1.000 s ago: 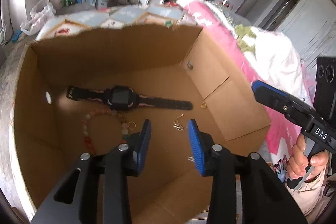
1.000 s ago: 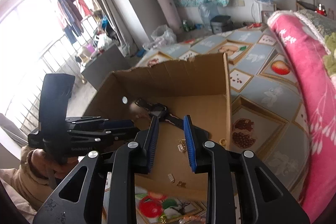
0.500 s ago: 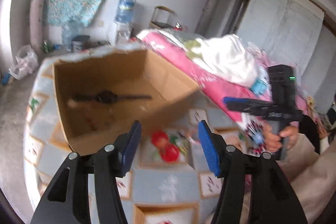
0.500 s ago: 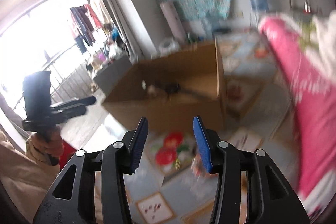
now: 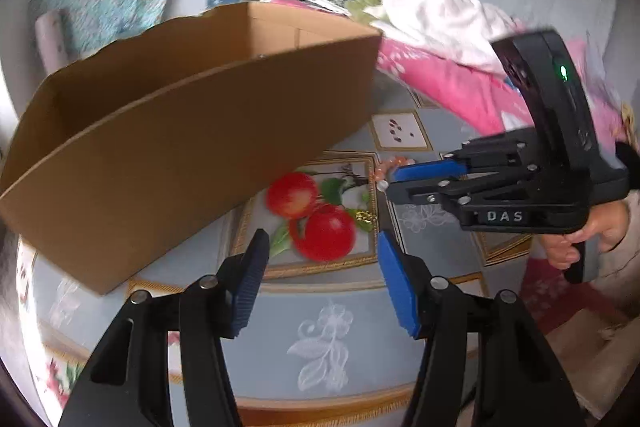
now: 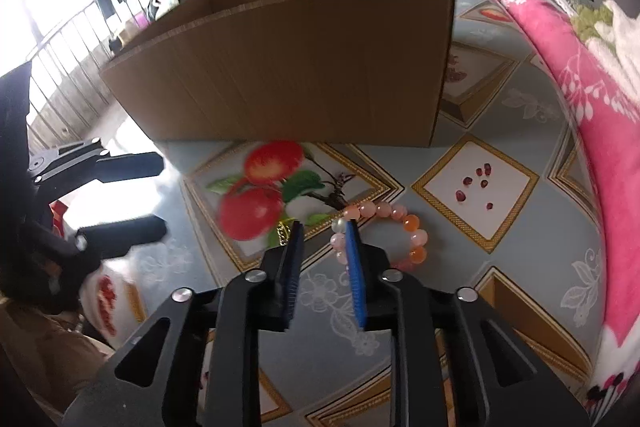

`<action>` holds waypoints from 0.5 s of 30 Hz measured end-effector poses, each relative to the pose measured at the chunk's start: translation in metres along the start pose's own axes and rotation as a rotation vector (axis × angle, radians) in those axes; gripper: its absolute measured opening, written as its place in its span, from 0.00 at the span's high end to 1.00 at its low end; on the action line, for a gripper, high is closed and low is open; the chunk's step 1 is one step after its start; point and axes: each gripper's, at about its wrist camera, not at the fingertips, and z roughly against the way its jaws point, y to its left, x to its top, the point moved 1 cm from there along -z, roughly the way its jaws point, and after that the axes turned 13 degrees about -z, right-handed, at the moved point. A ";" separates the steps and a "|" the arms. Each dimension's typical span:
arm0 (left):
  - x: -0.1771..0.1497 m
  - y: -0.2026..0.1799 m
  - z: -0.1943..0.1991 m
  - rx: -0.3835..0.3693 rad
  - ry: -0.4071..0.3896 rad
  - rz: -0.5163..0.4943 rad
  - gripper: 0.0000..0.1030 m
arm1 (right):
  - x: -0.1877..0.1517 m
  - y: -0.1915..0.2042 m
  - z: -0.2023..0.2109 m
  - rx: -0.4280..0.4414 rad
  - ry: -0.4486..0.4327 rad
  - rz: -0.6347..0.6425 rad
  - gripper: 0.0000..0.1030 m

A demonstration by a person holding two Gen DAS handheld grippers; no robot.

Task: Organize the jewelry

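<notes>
Bead bracelet (image 6: 384, 233) on tablecloth (image 6: 520, 259) before cardboard box (image 6: 288, 67): whole only in right view. Right gripper (image 6: 322, 231) jaws just narrowing, nothing clamped. Left gripper (image 5: 320, 251) apart, empty.

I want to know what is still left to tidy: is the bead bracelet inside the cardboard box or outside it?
Outside. The bead bracelet lies on the patterned tablecloth in front of the cardboard box, apart from its wall, beside the right gripper.
</notes>
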 end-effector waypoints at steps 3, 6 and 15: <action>0.005 -0.009 -0.013 0.012 -0.006 -0.037 0.47 | 0.001 -0.001 -0.003 -0.046 -0.011 0.005 0.93; 0.009 -0.015 -0.023 -0.004 -0.016 -0.061 0.47 | 0.002 -0.014 -0.001 -0.071 -0.031 -0.038 0.93; 0.020 -0.017 -0.048 -0.052 -0.003 -0.058 0.59 | 0.007 -0.038 -0.002 -0.011 -0.033 -0.137 0.93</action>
